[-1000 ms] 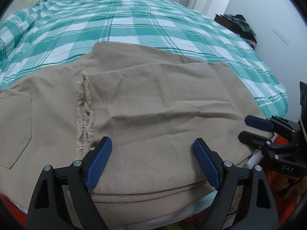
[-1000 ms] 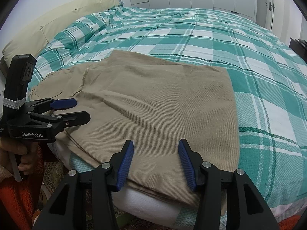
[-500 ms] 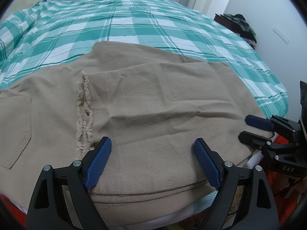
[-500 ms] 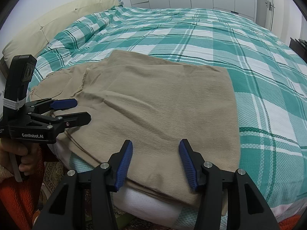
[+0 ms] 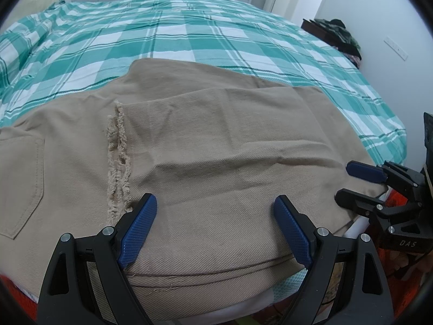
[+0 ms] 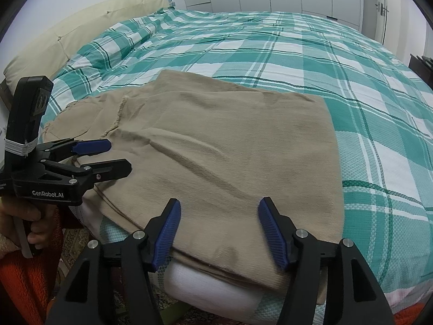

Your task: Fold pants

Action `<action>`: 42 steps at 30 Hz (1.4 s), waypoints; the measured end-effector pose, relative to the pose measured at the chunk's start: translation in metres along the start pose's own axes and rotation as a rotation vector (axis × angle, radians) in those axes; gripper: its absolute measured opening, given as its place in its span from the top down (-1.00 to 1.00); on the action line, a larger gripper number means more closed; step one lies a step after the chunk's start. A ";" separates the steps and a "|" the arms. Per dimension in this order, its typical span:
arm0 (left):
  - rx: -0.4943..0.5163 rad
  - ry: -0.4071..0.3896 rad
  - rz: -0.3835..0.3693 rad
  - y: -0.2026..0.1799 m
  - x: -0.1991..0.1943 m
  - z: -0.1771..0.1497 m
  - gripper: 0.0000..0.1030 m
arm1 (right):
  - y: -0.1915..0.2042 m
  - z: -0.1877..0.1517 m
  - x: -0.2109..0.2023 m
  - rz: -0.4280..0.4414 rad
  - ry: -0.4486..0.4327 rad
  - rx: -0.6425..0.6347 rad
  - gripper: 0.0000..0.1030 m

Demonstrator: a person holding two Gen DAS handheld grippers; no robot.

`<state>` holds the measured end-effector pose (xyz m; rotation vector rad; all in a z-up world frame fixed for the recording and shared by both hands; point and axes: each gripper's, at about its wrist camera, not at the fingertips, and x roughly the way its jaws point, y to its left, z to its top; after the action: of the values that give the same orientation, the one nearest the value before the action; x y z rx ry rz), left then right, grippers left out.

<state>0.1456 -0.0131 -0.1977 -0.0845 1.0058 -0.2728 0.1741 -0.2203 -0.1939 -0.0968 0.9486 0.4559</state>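
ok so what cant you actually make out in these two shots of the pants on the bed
- Waistband end of the pants: cut off by the left wrist view's left edge; in the right wrist view the left gripper covers part of it.
- Near edge of the pants: hidden behind the right gripper fingers.
- Dark clothes pile: too small to identify.
- Layers under the top fold: covered by fabric.

1. Your left gripper (image 5: pixel 215 227) is showing black plastic arms, blue cross-hatched finger pads (image 5: pixel 138 228) and silver screw heads.
2. Its body is carrying white "GenRobot.AI" lettering, with white bands wrapping its upright black block.
3. Your right gripper (image 6: pixel 217 231) is displaying matching parts; "DAS" is showing on its housing.
4. Your bare-skinned hand (image 6: pixel 21 223) is showing beside an orange sleeve.
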 end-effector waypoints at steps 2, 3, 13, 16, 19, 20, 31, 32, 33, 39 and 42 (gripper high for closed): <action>0.000 0.000 0.000 0.000 0.000 0.000 -0.74 | 0.001 0.000 0.000 -0.003 -0.001 -0.001 -0.19; -0.001 0.000 0.000 0.000 0.000 0.000 -0.74 | 0.001 0.000 0.000 -0.002 -0.001 -0.001 -0.20; -0.004 0.002 -0.008 0.000 0.002 -0.001 -0.76 | -0.013 0.038 -0.036 -0.023 -0.117 0.074 -0.64; -0.001 0.004 -0.012 0.002 0.002 0.000 -0.76 | -0.022 0.054 -0.033 -0.002 -0.117 0.117 -0.65; 0.003 0.004 -0.013 0.002 0.002 0.000 -0.76 | -0.027 0.053 -0.012 0.021 -0.063 0.130 -0.65; 0.006 0.004 -0.014 0.002 0.002 0.000 -0.76 | -0.029 0.048 0.001 0.040 -0.023 0.143 -0.65; 0.011 0.001 -0.017 0.004 0.003 0.000 -0.81 | -0.023 0.040 -0.029 0.088 -0.091 0.159 -0.65; 0.010 0.001 -0.017 0.004 0.004 0.000 -0.81 | -0.024 0.036 -0.030 0.096 -0.080 0.167 -0.65; 0.010 0.001 -0.018 0.004 0.004 0.000 -0.82 | -0.023 0.034 -0.028 0.100 -0.066 0.171 -0.65; 0.022 0.003 -0.012 0.002 0.005 0.000 -0.82 | -0.022 0.012 -0.002 0.074 0.022 0.175 -0.72; 0.024 0.003 -0.012 0.001 0.006 0.000 -0.82 | -0.023 0.011 0.000 0.083 0.012 0.200 -0.79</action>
<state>0.1491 -0.0135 -0.2027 -0.0679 1.0053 -0.2959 0.1923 -0.2380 -0.1899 0.1219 1.0079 0.4349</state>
